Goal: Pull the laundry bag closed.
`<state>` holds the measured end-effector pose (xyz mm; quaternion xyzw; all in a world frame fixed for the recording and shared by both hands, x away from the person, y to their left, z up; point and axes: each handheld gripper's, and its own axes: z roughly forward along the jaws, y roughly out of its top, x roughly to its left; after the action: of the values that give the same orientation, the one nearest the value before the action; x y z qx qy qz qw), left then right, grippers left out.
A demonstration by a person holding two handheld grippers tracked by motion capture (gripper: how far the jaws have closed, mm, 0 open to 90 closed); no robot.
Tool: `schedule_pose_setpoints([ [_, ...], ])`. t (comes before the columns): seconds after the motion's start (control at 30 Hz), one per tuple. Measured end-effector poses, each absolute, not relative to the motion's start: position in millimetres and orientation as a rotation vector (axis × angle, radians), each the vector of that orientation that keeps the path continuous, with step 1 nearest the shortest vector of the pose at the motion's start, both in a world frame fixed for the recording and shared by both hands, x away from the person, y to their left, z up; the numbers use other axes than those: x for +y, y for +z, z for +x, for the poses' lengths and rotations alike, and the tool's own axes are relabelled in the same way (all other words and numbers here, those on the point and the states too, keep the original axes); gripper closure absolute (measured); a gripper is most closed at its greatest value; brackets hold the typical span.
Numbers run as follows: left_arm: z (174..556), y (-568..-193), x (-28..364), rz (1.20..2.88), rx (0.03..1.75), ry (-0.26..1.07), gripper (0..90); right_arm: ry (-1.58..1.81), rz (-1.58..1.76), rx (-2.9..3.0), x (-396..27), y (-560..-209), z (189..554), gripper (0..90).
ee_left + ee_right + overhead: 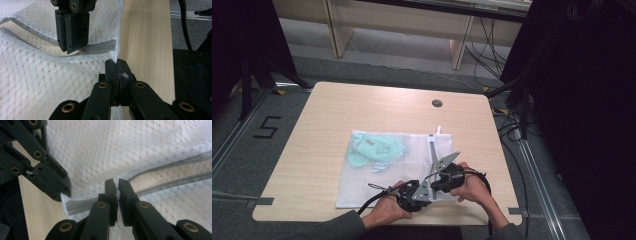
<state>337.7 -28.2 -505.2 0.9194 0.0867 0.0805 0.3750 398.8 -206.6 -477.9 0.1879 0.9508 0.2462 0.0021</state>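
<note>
Clearly, one white mesh laundry bag is spread on the wooden table, with one mint-green garment seen inside it. The bag's near right corner is pinched between the closed jaws of the left gripper. Just beside it, the zipper pull on the grey zipper is clamped by the closed right gripper.

My mesh bag lies flat on the table, toward its near edge; a folded garment sits inside its far left part; my left gripper and right gripper meet at its near right corner, side by side.
</note>
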Motion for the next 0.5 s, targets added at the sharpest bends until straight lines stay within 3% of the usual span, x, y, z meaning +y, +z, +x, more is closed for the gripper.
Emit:
schedule_pose_setpoints([
  [0.5, 337.1, -504.2, -27.8, 2.352, 0.230, 0.195, 88.6, 0.768, 0.549, 2.967, -206.1, -477.0, 404.9, 86.6],
])
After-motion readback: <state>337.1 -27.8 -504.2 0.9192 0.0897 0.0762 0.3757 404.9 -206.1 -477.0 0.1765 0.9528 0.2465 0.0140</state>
